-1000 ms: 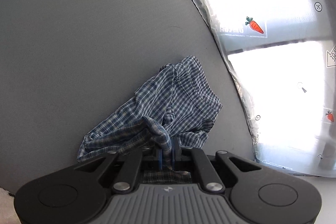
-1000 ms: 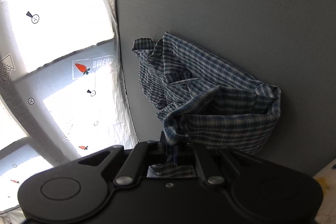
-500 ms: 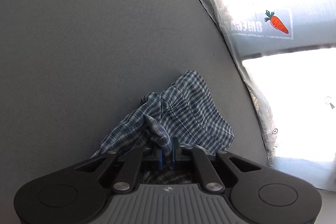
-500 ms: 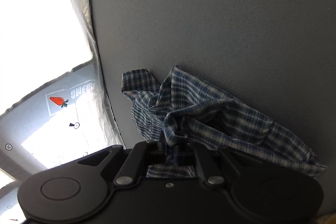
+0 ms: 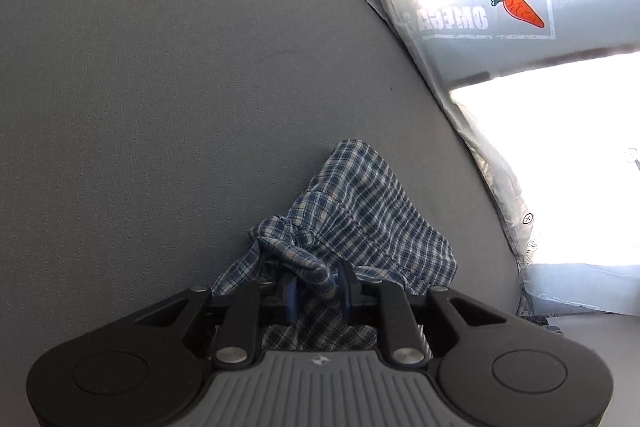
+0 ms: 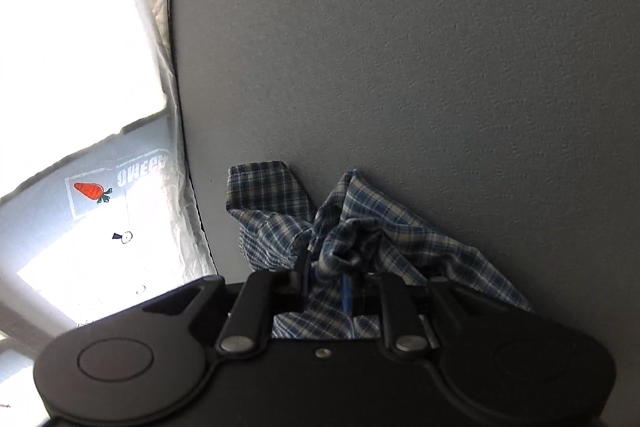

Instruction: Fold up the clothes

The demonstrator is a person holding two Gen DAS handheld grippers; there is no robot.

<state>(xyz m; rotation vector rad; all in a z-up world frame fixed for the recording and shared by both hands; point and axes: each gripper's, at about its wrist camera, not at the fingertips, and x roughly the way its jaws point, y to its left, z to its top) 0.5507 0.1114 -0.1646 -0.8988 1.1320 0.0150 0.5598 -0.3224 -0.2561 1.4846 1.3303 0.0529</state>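
Observation:
A blue-and-white checked garment (image 5: 372,223) lies bunched on the grey table (image 5: 160,87), right in front of both grippers. My left gripper (image 5: 318,293) has its jaws parted, with a fold of the checked cloth resting loosely between the blue pads (image 5: 292,297). In the right wrist view the same garment (image 6: 400,231) spreads to the right, with one corner flap at the left. My right gripper (image 6: 326,281) is open too, and a crumpled ridge of cloth sits between its fingers. The cloth under the gripper bodies is hidden.
The table's edge (image 5: 420,67) curves close to the garment. Beyond it is a crinkled silver sheet (image 6: 168,131) and a box with a carrot label (image 5: 516,7), also seen in the right wrist view (image 6: 92,191). The grey table surface (image 6: 400,47) stretches far ahead.
Both grippers moved lower and nearer the table, so the garment collapsed into a smaller heap. The jaws of both, which were pinched on the cloth, have spread apart.

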